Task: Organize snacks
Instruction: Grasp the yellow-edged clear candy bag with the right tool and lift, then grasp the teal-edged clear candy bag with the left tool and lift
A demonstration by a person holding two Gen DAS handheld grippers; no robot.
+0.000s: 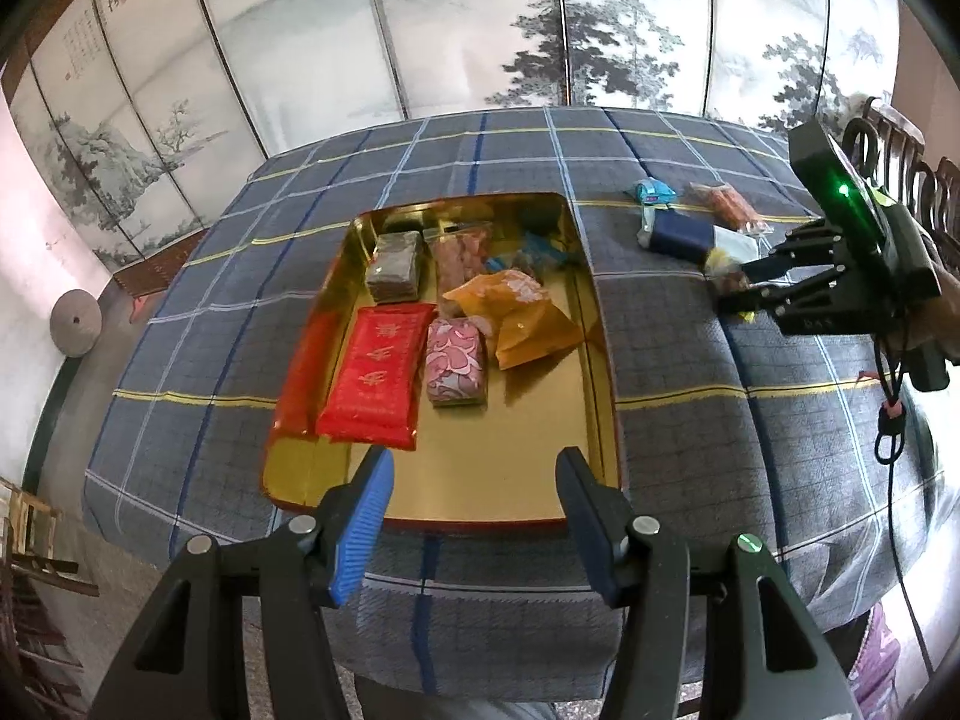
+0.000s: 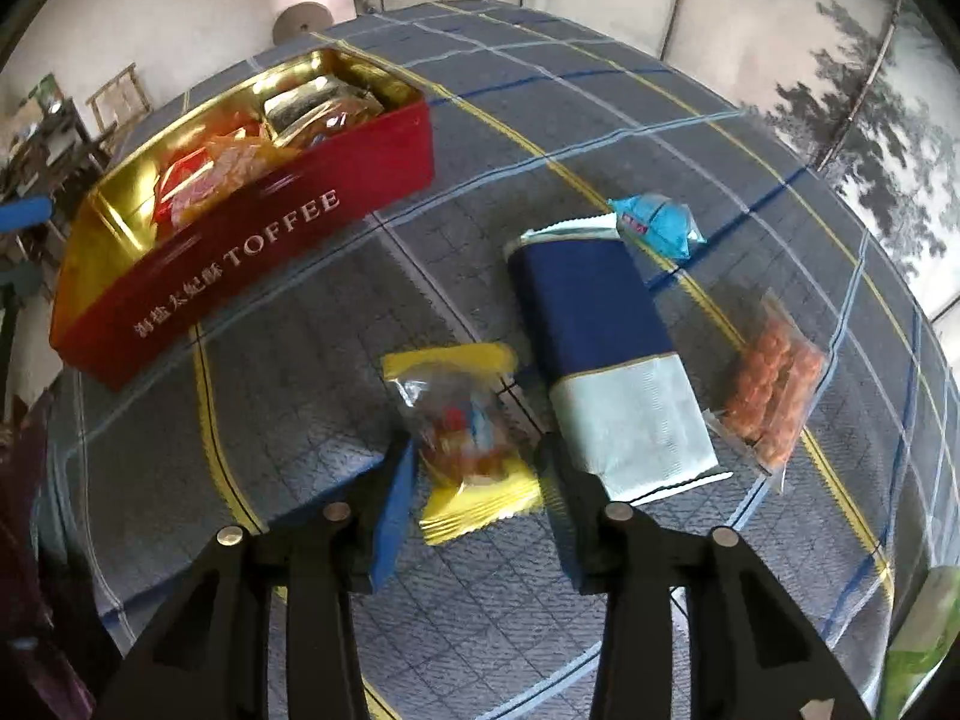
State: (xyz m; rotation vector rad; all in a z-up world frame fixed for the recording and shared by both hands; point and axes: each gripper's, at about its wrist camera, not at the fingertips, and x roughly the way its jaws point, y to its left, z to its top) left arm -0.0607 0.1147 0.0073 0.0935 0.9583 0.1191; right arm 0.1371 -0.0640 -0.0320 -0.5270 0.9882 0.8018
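- Snacks already filled much of the red toffee tin (image 2: 252, 240), which sat toward the left side of the checked tablecloth (image 1: 690, 372): a red packet (image 1: 372, 378) along its left wall, a pink patterned packet (image 1: 456, 360) just beside that, an orange bag (image 1: 516, 318) near the middle and a grey block (image 1: 396, 267) toward the far wall.
- Left gripper (image 1: 474, 480) hovered over the tin's near edge, level and pointing into the box; its jaws stood wide apart with nothing between them.
- Right of the tin, on the bare cloth, lay the loose items: a yellow-ended candy packet (image 2: 468, 438) nearest, a long navy-and-pale bar (image 2: 606, 354) just beside it, a small light-blue packet (image 2: 657, 225) touching the bar's far end, and a clear bag of orange pieces (image 2: 774, 384) further toward the right edge.
- Right gripper (image 2: 474, 462) came in low and tilted down at the cloth, reaching from the table's right side; its fingers straddled the near half of the candy packet, still parted, with the pads close to the wrapper but apparently not yet pressing it.
- My judgement was that the step in hand was the pick of the candy packet. Doing it well would mean closing on the filled middle, not the flat crimped end, since the thin film looked likely to slip or crumple.
- Keeping the right-hand finger clear of the navy bar, which lay very close, seemed wise, so that only one item would lift.
- Free floor toward the tin's near right corner looked the easiest place for it.
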